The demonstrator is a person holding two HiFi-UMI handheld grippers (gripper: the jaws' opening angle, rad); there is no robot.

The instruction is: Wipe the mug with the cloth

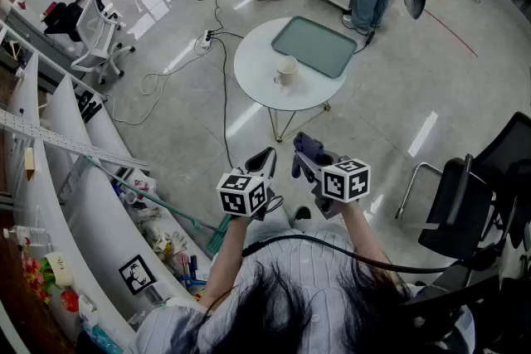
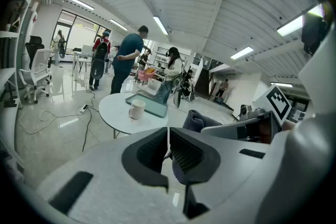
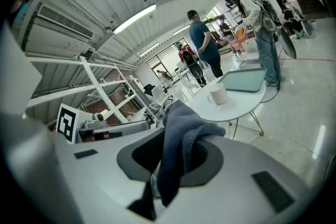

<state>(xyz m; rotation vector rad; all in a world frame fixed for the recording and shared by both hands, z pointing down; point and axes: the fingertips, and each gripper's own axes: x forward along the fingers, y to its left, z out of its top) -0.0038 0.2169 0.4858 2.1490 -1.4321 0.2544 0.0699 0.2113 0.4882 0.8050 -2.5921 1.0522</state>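
The cloth (image 3: 181, 123) is a soft, napped fabric, dull slate-blue with no sheen. The mug (image 1: 286, 70) looks like glazed ceramic, cream and smooth. The round worktop (image 1: 257, 83) has a smooth white face and thin brass-coloured metal legs (image 1: 274, 125). The tray (image 1: 315, 46) has a matt grey-green surface. The floor (image 1: 390, 120) is glossy and mirrors the ceiling lights. The left hand-held gripper (image 2: 168, 136) and the right hand-held gripper (image 3: 170, 139) have matt pale-grey plastic shells with dark ribbed pads (image 2: 184, 151).
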